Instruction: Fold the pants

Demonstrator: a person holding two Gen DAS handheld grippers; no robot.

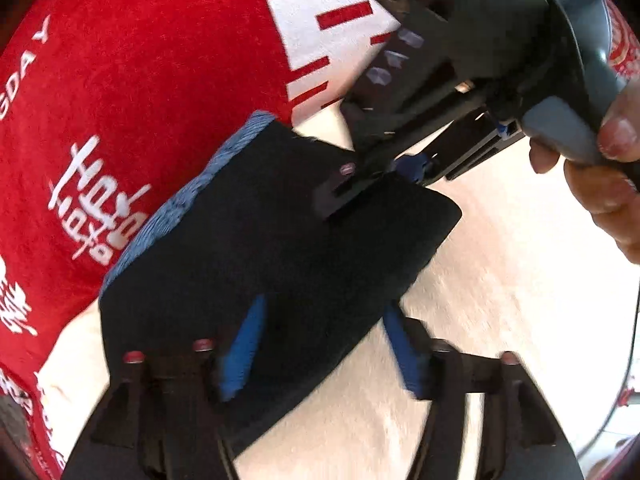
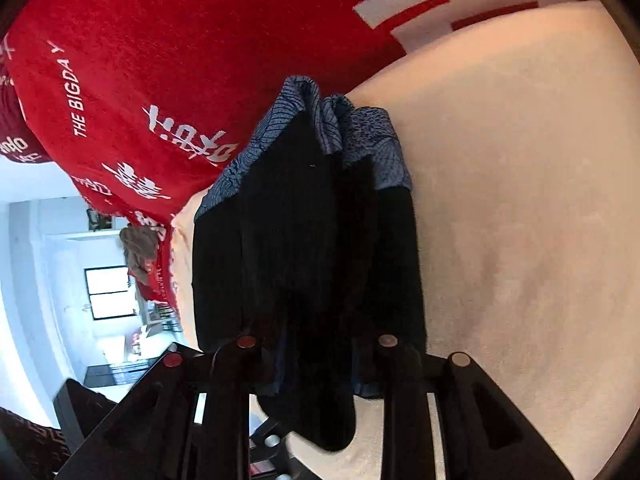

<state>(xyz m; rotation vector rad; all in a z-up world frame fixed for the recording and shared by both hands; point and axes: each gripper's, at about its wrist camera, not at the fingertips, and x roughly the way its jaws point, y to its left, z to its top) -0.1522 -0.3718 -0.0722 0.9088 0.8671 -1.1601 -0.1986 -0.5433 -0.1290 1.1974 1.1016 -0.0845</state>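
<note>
The dark pants (image 1: 256,256) with a blue patterned waistband (image 1: 188,196) are folded and held above a cream surface (image 1: 500,280). My left gripper (image 1: 320,352) has its blue-padded fingers (image 1: 244,352) spread wide around the near edge of the fabric. My right gripper (image 1: 376,176) is seen in the left wrist view, pinching the far edge of the pants, with a hand on its handle. In the right wrist view the pants (image 2: 304,248) hang bunched between the right gripper's (image 2: 316,364) fingers, waistband (image 2: 352,132) farthest away.
A red cloth with white lettering (image 1: 132,80) covers the area to the left and behind; it also shows in the right wrist view (image 2: 180,40). The cream surface (image 2: 520,200) extends right. A room with a window (image 2: 108,292) shows at lower left.
</note>
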